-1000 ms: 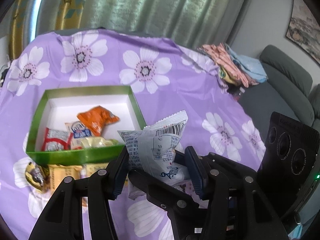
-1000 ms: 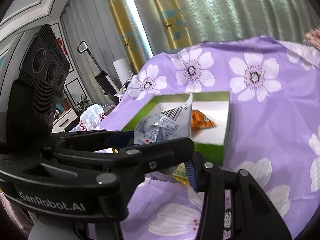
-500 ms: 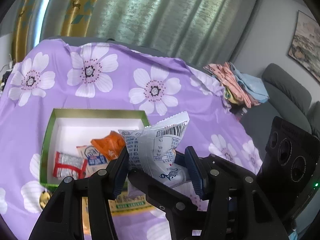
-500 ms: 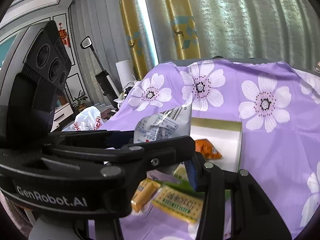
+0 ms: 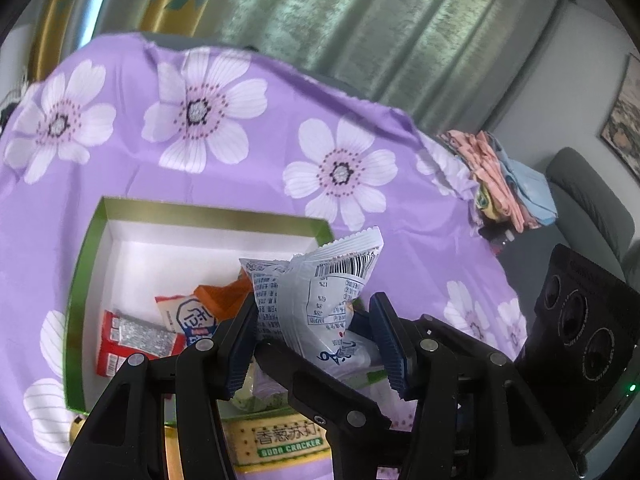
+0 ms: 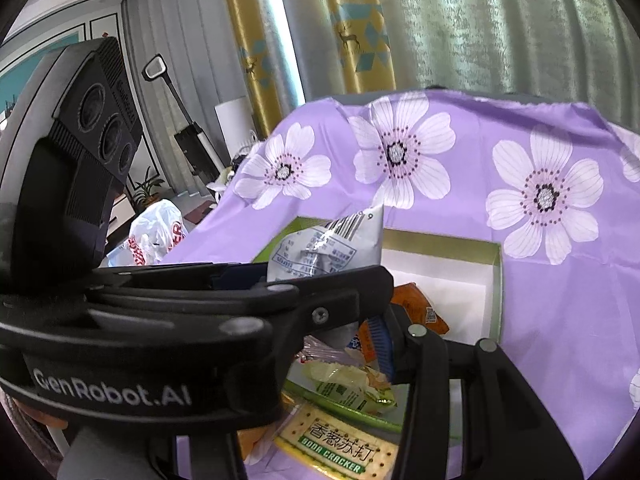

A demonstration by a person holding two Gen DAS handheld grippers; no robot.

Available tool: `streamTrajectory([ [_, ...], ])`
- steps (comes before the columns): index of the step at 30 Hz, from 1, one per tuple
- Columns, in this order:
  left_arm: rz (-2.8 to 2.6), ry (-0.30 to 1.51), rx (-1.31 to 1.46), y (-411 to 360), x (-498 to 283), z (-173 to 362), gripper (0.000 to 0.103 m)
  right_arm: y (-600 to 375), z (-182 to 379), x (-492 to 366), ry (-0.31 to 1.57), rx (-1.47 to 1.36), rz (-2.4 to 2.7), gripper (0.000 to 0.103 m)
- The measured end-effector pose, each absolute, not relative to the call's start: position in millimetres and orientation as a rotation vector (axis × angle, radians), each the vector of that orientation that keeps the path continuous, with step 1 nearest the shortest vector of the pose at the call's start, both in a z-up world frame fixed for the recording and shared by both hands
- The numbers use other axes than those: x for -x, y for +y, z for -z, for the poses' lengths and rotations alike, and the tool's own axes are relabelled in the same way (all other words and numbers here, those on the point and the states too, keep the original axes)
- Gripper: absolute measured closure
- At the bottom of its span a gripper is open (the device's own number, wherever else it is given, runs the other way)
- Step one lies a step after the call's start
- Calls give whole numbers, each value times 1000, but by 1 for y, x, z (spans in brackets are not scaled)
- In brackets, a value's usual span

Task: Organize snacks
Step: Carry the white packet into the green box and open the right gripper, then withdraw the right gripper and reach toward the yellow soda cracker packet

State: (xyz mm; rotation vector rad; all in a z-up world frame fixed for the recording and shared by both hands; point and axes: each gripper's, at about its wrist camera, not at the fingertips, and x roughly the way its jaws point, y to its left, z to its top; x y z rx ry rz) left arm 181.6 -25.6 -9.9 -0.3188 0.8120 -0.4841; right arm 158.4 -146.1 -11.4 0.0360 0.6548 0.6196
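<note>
My left gripper (image 5: 316,340) is shut on a white snack packet (image 5: 320,300) with a barcode and holds it above the near edge of a green box (image 5: 92,248) with a white inside. The box holds an orange packet (image 5: 224,296), a red packet (image 5: 132,340) and a white-and-blue packet (image 5: 192,316). In the right wrist view the left gripper's body crosses in front; the white packet (image 6: 332,248) sticks up above it over the box (image 6: 496,292). My right gripper's own fingertips are mostly hidden behind it. A soda cracker packet (image 6: 340,448) lies on the cloth before the box.
A purple flowered cloth (image 5: 280,128) covers the table. Folded clothes (image 5: 504,176) lie at its far right edge, by a grey sofa (image 5: 592,200). Curtains hang behind. A white plastic bag (image 6: 156,232) and a floor cleaner (image 6: 180,120) stand off the table's left.
The left gripper has moved with the white packet up and forward, from before the box's near wall to over the box. The soda cracker packet has come into view below.
</note>
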Motion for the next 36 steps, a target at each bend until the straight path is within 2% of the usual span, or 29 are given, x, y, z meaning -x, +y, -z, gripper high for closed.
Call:
streamTrajectory([
  [20,402,927,332,-25,-207,56,48,-135,59,-190,819,-35,-597,54],
  [24,360,936,320,-22,-208,58,48,-137,63,-192,843,-31,-585,46],
  [26,337,931,314,-18,-207,56,40,-140,63,-192,839,-32,-573,37],
  [28,314,923,305,-14,-204,53,25,-143,60,-189,830,-41,-566,29],
  [30,296,916,293,-11,-200,50,24,-146,56,-185,818,-41,-555,25],
  [33,276,917,281,-7,-194,46,15,-151,50,-180,805,-41,-537,21],
  [36,266,904,283,0,-183,38,14,-161,42,-169,786,-58,-533,19],
])
